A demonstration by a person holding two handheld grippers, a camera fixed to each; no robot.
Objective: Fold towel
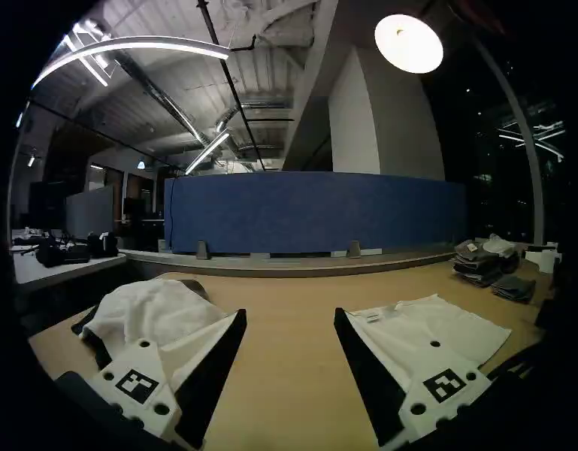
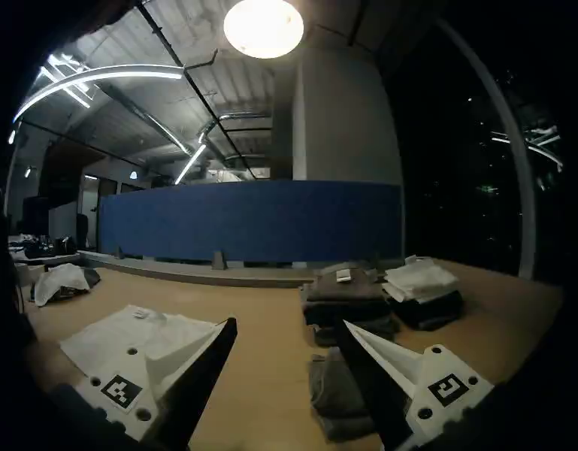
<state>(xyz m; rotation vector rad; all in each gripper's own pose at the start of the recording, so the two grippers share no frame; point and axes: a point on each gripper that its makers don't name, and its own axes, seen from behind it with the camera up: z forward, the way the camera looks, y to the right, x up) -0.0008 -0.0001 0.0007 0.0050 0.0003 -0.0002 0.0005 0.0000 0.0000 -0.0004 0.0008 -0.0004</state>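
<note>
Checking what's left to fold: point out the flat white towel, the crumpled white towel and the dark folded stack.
flat white towel point(image 2: 123, 334), right gripper view, its middle
crumpled white towel point(image 1: 149, 304), left gripper view, its top
dark folded stack point(image 2: 345, 299), right gripper view, front edge

Flat white towel point(image 1: 439, 327) on wooden table point(image 1: 304, 361)

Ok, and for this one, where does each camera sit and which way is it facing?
Left gripper view: rides on the left gripper, looking level across the wooden table toward the blue partition; its own two open fingers frame a crumpled white towel and a flat white towel.
Right gripper view: rides on the right gripper, facing the same partition from further right; its open fingers frame the folded towel stacks.
Shared: the partition, table, flat white towel and stacks.
</note>
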